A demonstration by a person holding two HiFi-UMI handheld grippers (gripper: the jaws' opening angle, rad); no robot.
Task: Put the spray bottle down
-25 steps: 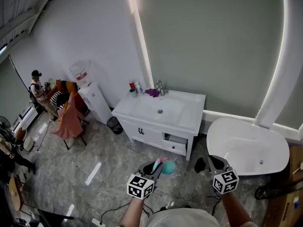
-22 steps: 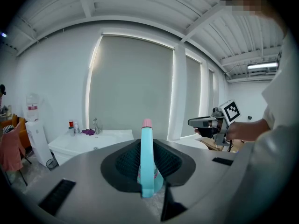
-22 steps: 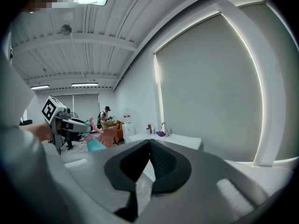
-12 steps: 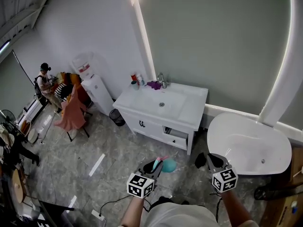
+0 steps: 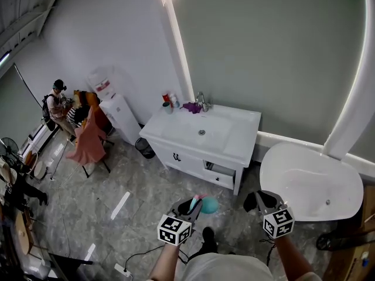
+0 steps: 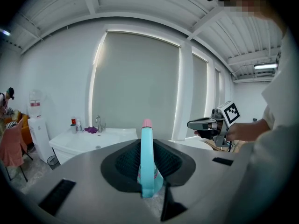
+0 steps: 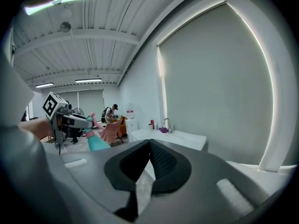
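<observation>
A teal, pink-capped plastic spray bottle (image 6: 147, 164) was gripped by the left claw (image 5: 189, 207). The right claw (image 7: 149, 148) was clenched, empty.

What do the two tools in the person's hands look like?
The left tool and right tool match: grey bodies, dark ribbed pads, and a white cube with black square markers on each. The person wears a white top.

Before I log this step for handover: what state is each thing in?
left gripper: shut on spray bottle.
spray bottle: held in the air, not yet put down.
right gripper: shut, empty.
</observation>
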